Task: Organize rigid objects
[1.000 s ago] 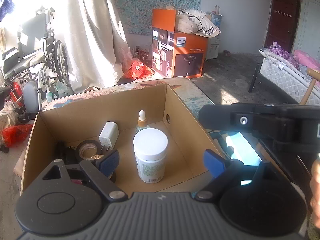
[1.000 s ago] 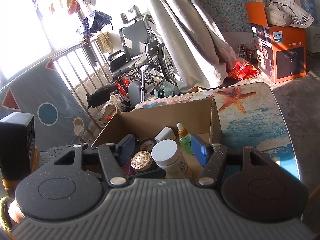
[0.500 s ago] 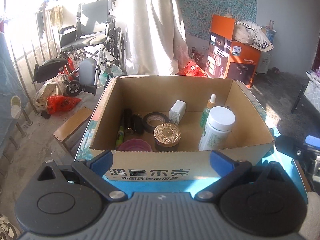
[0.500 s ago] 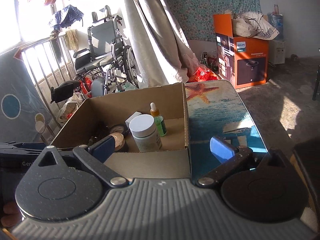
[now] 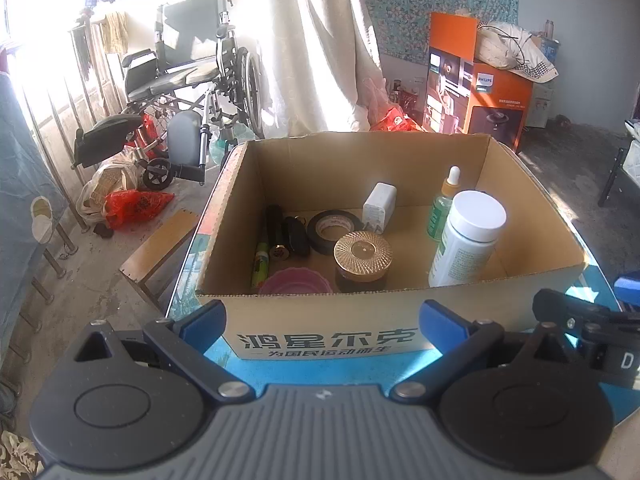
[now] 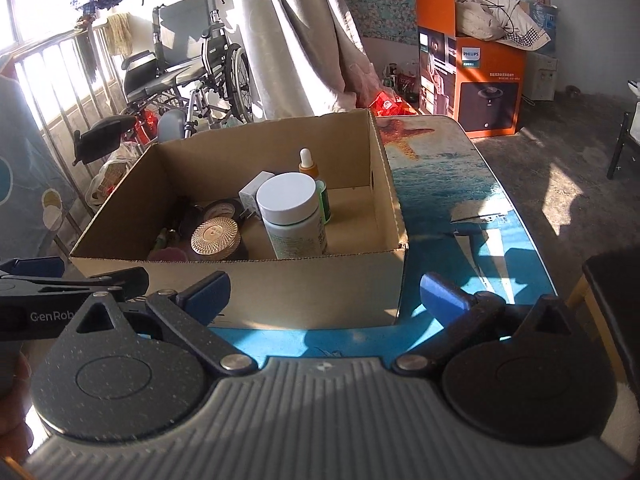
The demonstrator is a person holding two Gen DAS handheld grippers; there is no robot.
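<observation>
Your left gripper (image 5: 322, 320) and right gripper (image 6: 324, 292) have just released, jaws empty, before the cardboard box (image 5: 400, 320) holding the white-capped bottle (image 5: 466, 240); a careless reach risks toppling it.

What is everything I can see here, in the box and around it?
box: 1, brown cardboard, on the table
table: 1, blue sea print with a starfish, under the box
white bottle: 1, white cap, upright in the box, right side
dropper bottle: 1, green, behind the white bottle
charger: 1, white, near the back wall
tape roll: 1, black, flat in the middle
gold-lidded jar: 1, near the front wall
pink cup: 1, left of the jar
wheelchair: 1, grey, by the window
orange carton: 1, on the floor behind
left hand-held gripper: open, empty
right hand-held gripper: open, empty
</observation>
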